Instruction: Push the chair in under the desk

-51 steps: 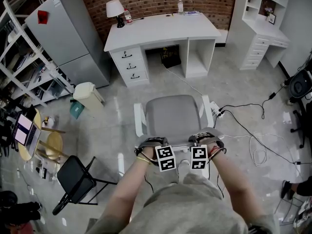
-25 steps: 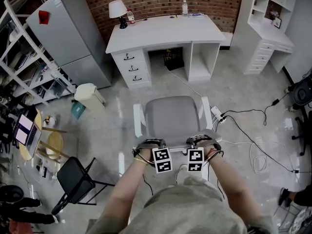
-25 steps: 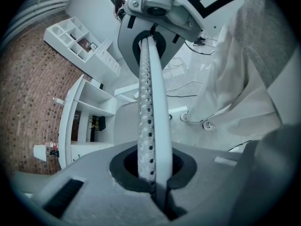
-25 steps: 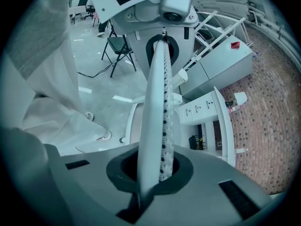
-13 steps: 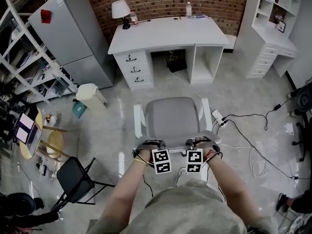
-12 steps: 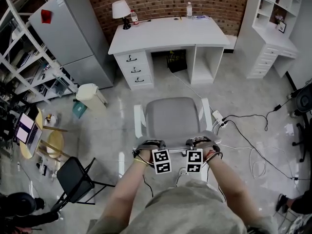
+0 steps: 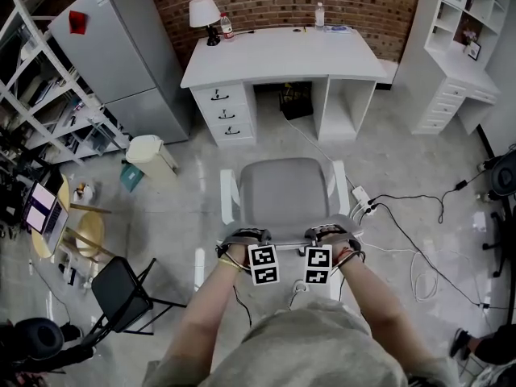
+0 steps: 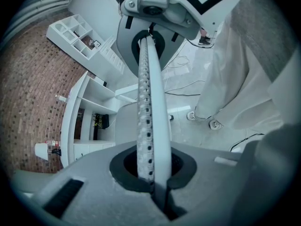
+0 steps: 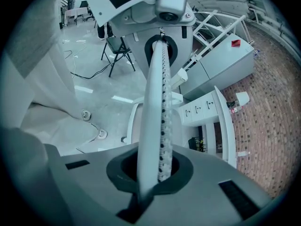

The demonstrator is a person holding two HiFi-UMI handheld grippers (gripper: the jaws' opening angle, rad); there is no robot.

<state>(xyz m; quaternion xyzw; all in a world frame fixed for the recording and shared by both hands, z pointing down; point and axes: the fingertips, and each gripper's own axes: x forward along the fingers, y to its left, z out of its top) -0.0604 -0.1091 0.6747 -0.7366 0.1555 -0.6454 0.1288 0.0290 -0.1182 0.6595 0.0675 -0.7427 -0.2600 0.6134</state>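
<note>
Nearest you, the left gripper point(image 7: 244, 239) and the right gripper point(image 7: 326, 236) are both sitting closed with nothing between their jaws, merely leaning on the top edge of the back of the chair point(image 7: 284, 188). So you are holding nothing, and a shove angled too steeply down could let them skid off the rim and over the seat. The chair is standing on the glossy floor point(image 7: 185, 200), well apart from the worktop point(image 7: 282, 55) and roughly facing its kneehole; if one hand is pressing harder than the other, the chair is likely to swivel or veer instead of travelling straight. Just beside its right side a power strip point(image 7: 360, 196) is lying, and a white cable point(image 7: 321, 151) is running from there across the path into the kneehole—the chair's base could snag it, stall, or drag the strip along. Further on, the white armrests point(image 7: 229, 200) are looking wide for the gap between the drawer unit point(image 7: 224, 111) and the open cabinet point(image 7: 343, 103), so a slightly skewed approach could knock one against either side. Deep in the kneehole a black thing point(image 7: 296, 103) is sitting, which I judge could stop the base short. At the far edge a lamp point(image 7: 205, 14) and a bottle point(image 7: 320, 13) are standing on the worktop—a hard bump could be tipping them.
</note>
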